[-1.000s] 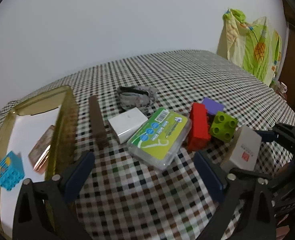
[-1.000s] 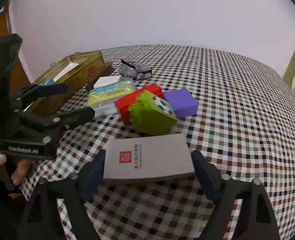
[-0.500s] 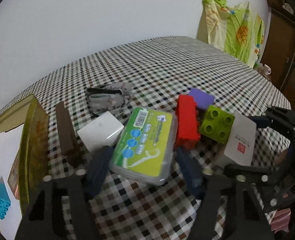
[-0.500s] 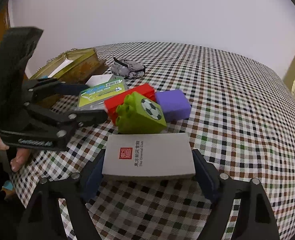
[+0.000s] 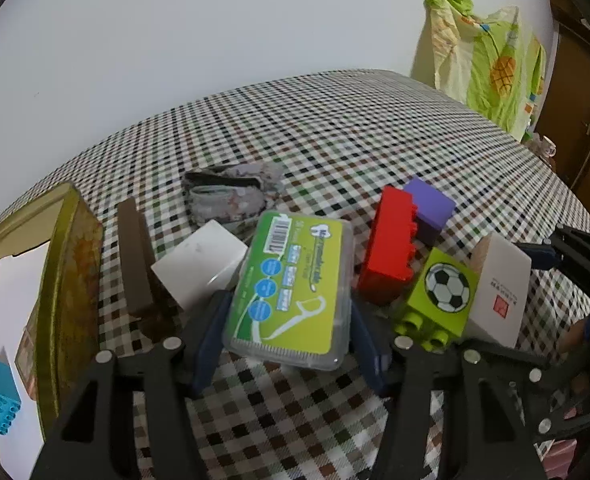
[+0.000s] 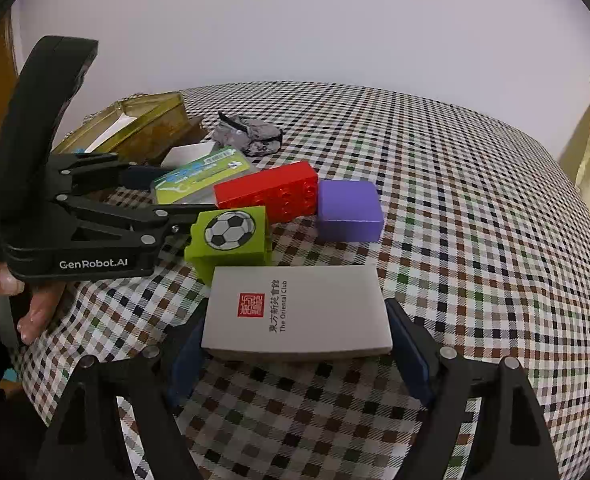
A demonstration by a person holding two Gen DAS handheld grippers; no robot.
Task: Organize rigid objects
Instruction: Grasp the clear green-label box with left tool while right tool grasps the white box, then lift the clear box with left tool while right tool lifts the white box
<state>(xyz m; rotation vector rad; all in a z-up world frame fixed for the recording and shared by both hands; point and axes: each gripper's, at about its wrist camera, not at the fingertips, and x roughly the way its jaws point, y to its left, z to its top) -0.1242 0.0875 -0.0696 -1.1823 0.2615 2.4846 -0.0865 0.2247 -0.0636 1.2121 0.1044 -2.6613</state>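
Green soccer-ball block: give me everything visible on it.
The green block is a lime plastic toy brick lying tipped on its side on the checked tablecloth. A black-and-white soccer ball print faces up; in the left wrist view its round studs point toward the camera. It sits between the red brick behind and the grey card box in front, apparently touching both. The left gripper straddles the floss-pick case beside it, not the block.
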